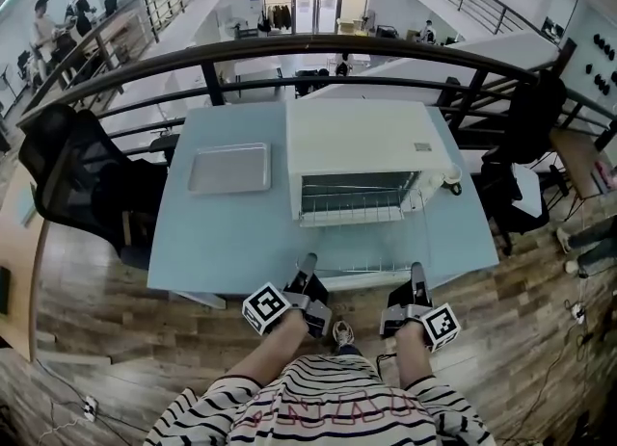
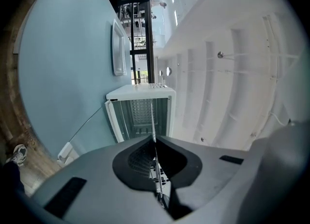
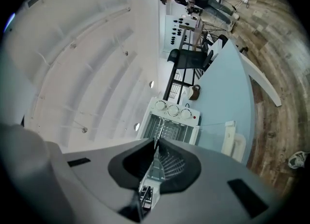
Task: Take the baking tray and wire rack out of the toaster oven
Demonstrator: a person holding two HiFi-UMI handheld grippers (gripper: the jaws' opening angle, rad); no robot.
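The white toaster oven [image 1: 362,141] stands open on the pale blue table [image 1: 231,242], its glass door folded down toward me. The wire rack [image 1: 362,267] lies level over the door, drawn most of the way out. My left gripper [image 1: 307,269] is shut on the rack's near left edge. My right gripper [image 1: 416,275] is shut on its near right edge. Each gripper view shows the rack edge-on [image 2: 152,116] [image 3: 157,132] between closed jaws, running back to the oven [image 2: 138,92] [image 3: 174,114]. The silver baking tray [image 1: 228,168] [image 2: 117,49] lies flat on the table, left of the oven.
A black mesh chair [image 1: 77,179] stands left of the table and another chair [image 1: 525,121] at the right. A dark railing [image 1: 289,49] runs behind the table. A small mug-like object [image 1: 451,182] [image 3: 194,91] sits by the oven's right side. The door handle [image 2: 65,151] juts toward me.
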